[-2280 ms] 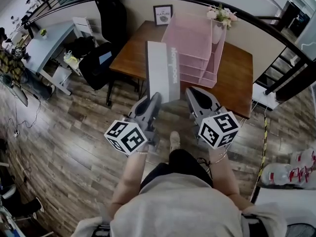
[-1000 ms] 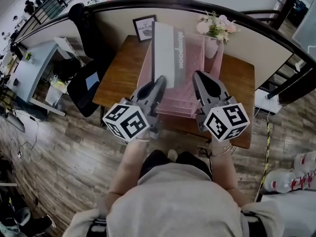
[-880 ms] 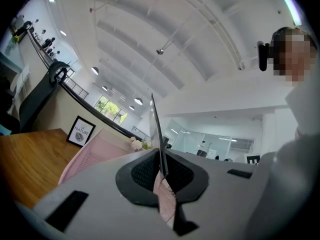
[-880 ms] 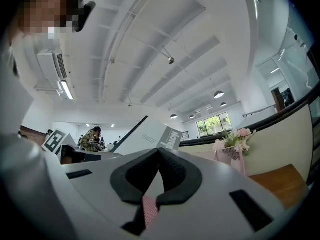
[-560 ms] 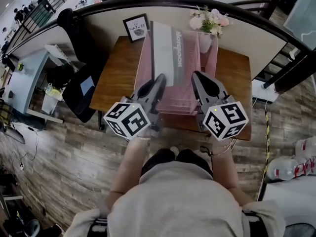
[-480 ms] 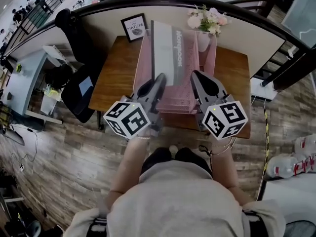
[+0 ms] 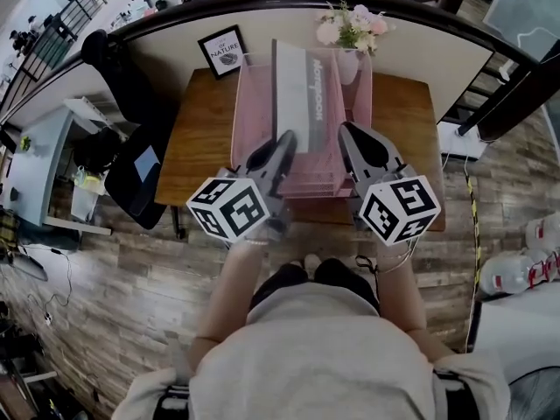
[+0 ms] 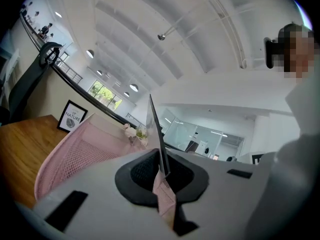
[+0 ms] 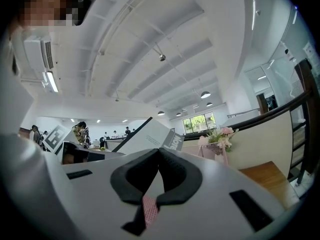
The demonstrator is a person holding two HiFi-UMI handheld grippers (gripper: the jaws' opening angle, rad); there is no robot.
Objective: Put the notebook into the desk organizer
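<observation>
Jaws of the left gripper [image 7: 284, 140] were pinched on the near edge of the notebook [image 7: 296, 86]; the right gripper [image 7: 348, 133] sat pressed together, empty, alongside. Judgement: square the notebook between the side walls of the desk organizer [image 7: 248, 103], slide it in level, then release. The notebook was thin, rigid and grey-and-white, and hung over the pink wire-mesh trays.

A long grey-and-white notebook [image 7: 302, 94], lettered along its grey band, is tilted above a pink mesh desk organizer [image 7: 252, 116] with stepped tiers on a wooden desk [image 7: 201, 138]. The left gripper [image 7: 284, 140] pinches its near edge.
</observation>
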